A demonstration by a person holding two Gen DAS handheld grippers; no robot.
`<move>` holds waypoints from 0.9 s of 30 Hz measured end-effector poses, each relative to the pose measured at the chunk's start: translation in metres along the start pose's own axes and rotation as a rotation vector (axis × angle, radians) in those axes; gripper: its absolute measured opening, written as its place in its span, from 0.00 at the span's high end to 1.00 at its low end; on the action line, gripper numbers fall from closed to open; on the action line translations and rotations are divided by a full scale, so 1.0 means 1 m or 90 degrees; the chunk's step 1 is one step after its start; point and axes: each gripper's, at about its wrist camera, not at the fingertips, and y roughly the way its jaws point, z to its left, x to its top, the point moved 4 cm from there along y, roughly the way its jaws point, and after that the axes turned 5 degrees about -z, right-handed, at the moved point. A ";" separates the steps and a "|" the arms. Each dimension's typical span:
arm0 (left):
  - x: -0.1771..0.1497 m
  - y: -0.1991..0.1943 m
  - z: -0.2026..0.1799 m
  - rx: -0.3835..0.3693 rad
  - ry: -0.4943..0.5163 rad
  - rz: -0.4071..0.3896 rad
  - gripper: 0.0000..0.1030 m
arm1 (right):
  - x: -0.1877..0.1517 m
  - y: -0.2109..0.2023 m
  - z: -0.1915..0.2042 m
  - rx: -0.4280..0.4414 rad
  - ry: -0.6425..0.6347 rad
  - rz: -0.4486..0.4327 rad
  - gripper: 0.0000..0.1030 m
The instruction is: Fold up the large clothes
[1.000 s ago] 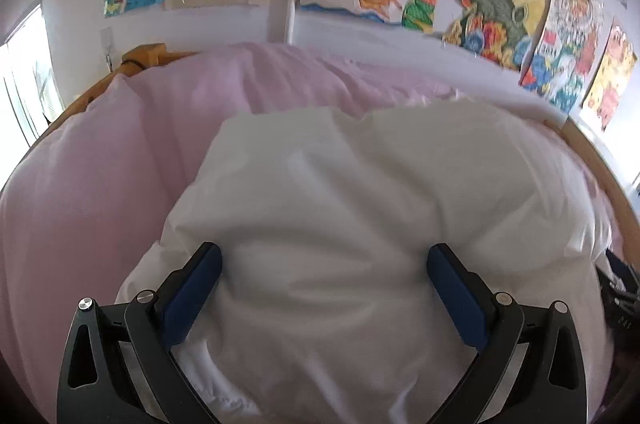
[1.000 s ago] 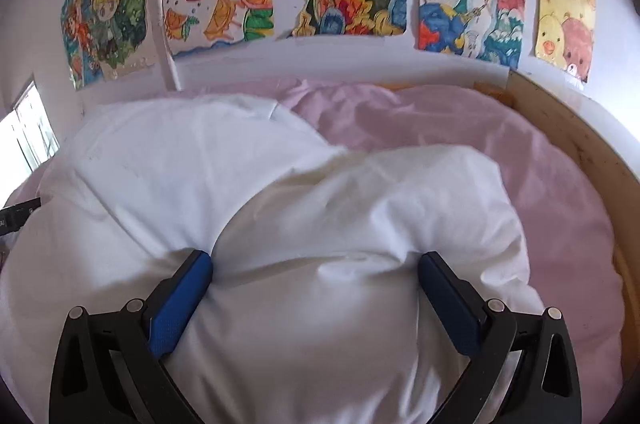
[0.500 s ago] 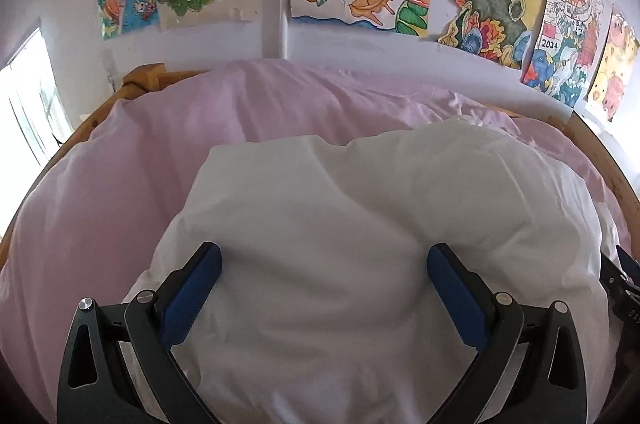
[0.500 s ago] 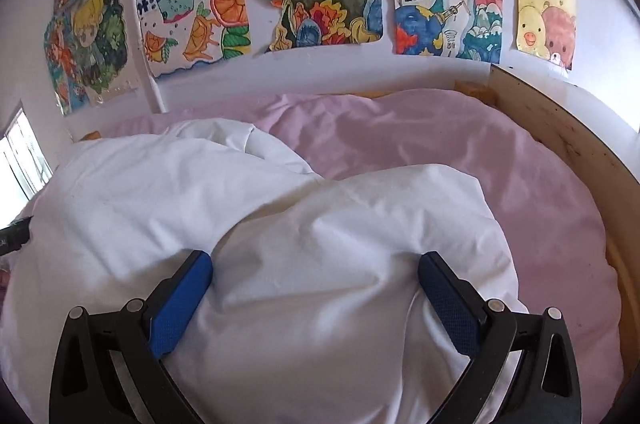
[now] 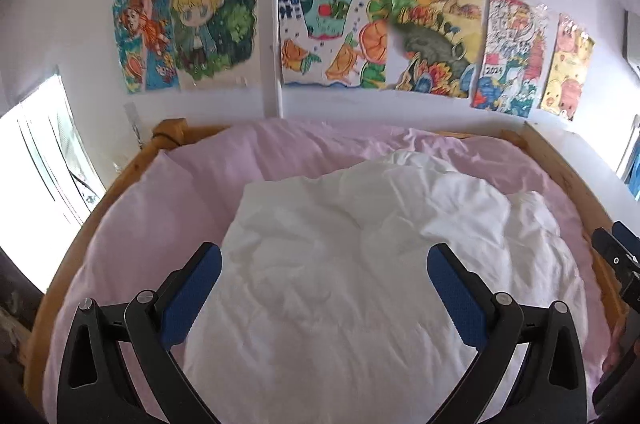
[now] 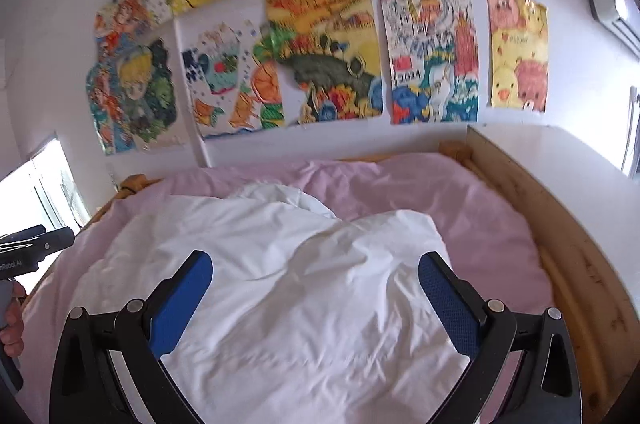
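White garment (image 5: pixel 340 264) is lying rumpled on the pink sheet (image 5: pixel 152 224) of the bed, pretty much in the middle, bunched into soft humps rather than flat. Its far edge stops short of the head of the bed, so there's a band of bare pink sheet beyond it, and more pink showing on both sides of it. In the right wrist view the wider open strip of sheet (image 6: pixel 480 224) sits between the garment (image 6: pixel 300 284) and the wooden bed rail (image 6: pixel 580 264).

Left claw (image 5: pixel 324 288) is spread wide, nothing pinched, hanging over the near part of the garment. Right claw (image 6: pixel 316 288) is the same deal: wide apart, empty, above the cloth. Kids' drawings (image 5: pixel 332 36) cover the wall past the bed's head end.
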 end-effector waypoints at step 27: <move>-0.081 -0.254 -0.066 -0.048 -0.009 -0.067 0.01 | -0.041 -0.264 0.047 0.023 -0.066 -0.112 0.00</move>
